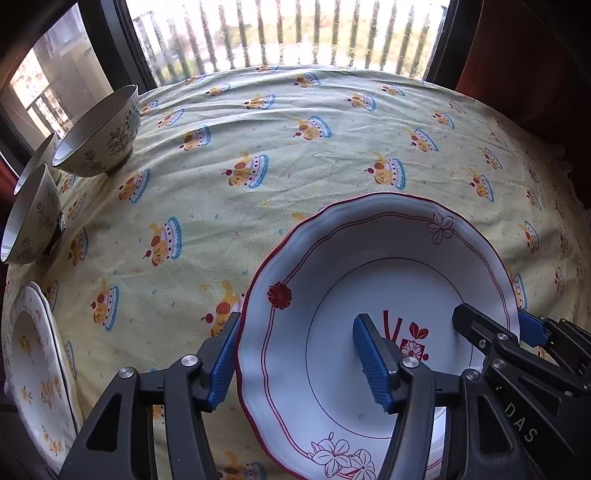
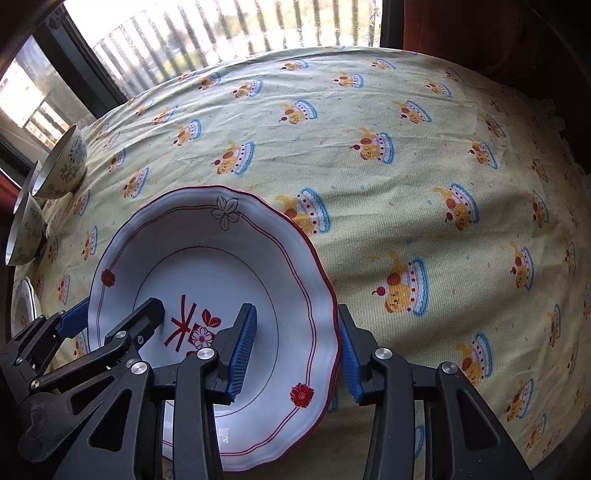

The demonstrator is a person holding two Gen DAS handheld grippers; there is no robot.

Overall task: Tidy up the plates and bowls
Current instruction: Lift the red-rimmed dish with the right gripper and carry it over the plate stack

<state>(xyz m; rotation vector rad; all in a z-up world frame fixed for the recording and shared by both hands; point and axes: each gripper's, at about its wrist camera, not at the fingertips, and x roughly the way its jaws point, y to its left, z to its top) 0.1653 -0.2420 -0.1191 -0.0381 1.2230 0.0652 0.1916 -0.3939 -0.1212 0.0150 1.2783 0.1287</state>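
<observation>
A white plate with a red scalloped rim and flower prints (image 1: 369, 280) lies on the yellow tablecloth, also in the right wrist view (image 2: 221, 258). My left gripper (image 1: 295, 362) is open and straddles the plate's left rim, one finger outside, one inside. My right gripper (image 2: 295, 354) is open and straddles the plate's right rim the same way. Each gripper shows in the other's view, the right one (image 1: 491, 332) and the left one (image 2: 114, 317). A second white plate edge peeks out beneath the plate (image 2: 192, 435).
Two cream floral bowls (image 1: 99, 136) (image 1: 33, 218) stand at the far left, with a third rim behind them. A white plate with yellow flowers (image 1: 37, 369) lies at the near left. A barred window (image 1: 280, 33) backs the table.
</observation>
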